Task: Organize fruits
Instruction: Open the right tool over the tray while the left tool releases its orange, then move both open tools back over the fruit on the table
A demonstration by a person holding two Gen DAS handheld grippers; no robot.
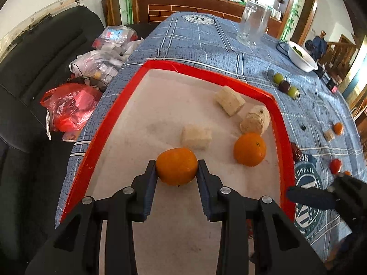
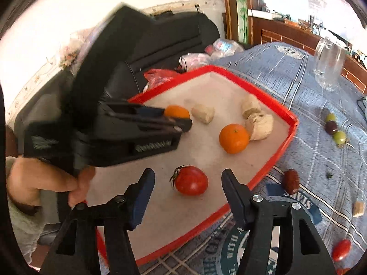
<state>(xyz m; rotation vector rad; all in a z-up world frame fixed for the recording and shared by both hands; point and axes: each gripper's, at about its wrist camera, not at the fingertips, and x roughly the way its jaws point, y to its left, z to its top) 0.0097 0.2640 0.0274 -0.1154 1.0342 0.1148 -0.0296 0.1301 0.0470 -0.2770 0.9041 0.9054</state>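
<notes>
A red-rimmed tray (image 1: 278, 114) with a white floor lies on the blue plaid tablecloth. My left gripper (image 1: 176, 169) is shut on an orange (image 1: 176, 166) just above the tray floor; it also shows in the right wrist view (image 2: 177, 118). A second orange (image 1: 250, 149) (image 2: 234, 138) and three pale cake pieces (image 1: 229, 100) lie in the tray. My right gripper (image 2: 188, 183) is open around a red tomato (image 2: 190, 180) that rests on the tray floor, fingers apart from it.
On the cloth right of the tray lie grapes (image 1: 285, 85), a red date (image 2: 290, 181), cherry tomatoes (image 2: 341, 249), a small orange (image 1: 338, 128) and a cake piece (image 2: 358, 208). A glass mug (image 1: 252, 23) and white bowl (image 1: 301, 57) stand farther back. Plastic bags (image 1: 68, 105) lie on the black sofa left.
</notes>
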